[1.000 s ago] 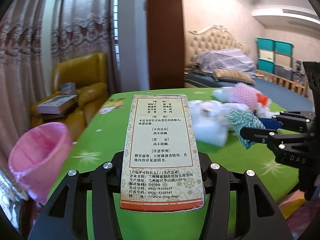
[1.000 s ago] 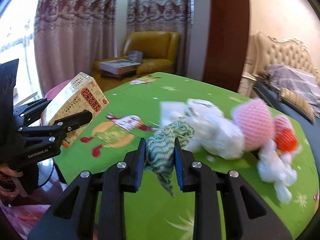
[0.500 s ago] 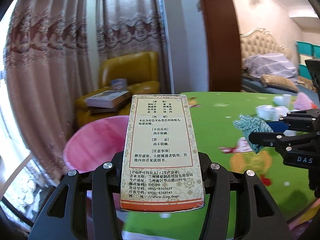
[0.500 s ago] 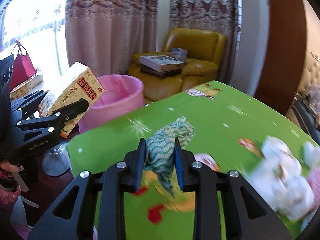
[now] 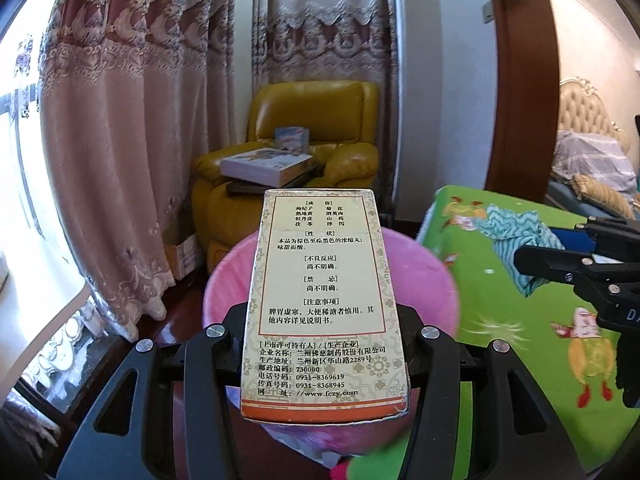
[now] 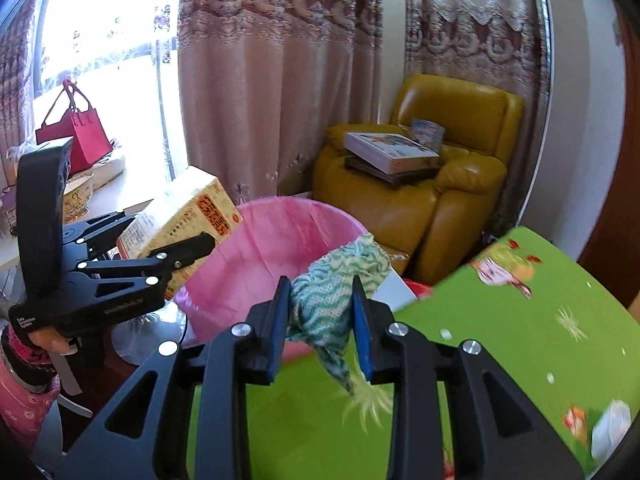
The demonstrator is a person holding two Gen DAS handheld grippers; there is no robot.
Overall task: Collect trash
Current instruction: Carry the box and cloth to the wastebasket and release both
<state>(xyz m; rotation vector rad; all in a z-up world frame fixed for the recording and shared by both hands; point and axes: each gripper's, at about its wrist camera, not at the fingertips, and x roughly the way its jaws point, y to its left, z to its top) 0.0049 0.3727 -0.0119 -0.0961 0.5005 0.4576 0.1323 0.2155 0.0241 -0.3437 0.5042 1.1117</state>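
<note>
The left gripper (image 5: 324, 360) was pinching a box (image 5: 322, 300) by its long sides. The box had rows of small print on its top face. It hung over the open pink bin (image 5: 424, 276), which stood on the floor by the table's corner.

The right gripper (image 6: 320, 320) had a green rag (image 6: 340, 280) between its blue pads (image 6: 276, 320). Its jaws had just been opening a little, and the rag hung loose there, with one end drooping down. It hung above the near rim of the bin (image 6: 260, 248), by the edge of the green table (image 6: 520, 340). In that view the left gripper (image 6: 160, 248) held the box (image 6: 180, 216) over the bin's left rim, and a hand (image 6: 44, 336) gripped its handle.

Behind the bin stood a yellow chair (image 5: 320, 136) with books (image 5: 264, 168) on its seat. Pink curtains (image 5: 132, 120) hung behind.
</note>
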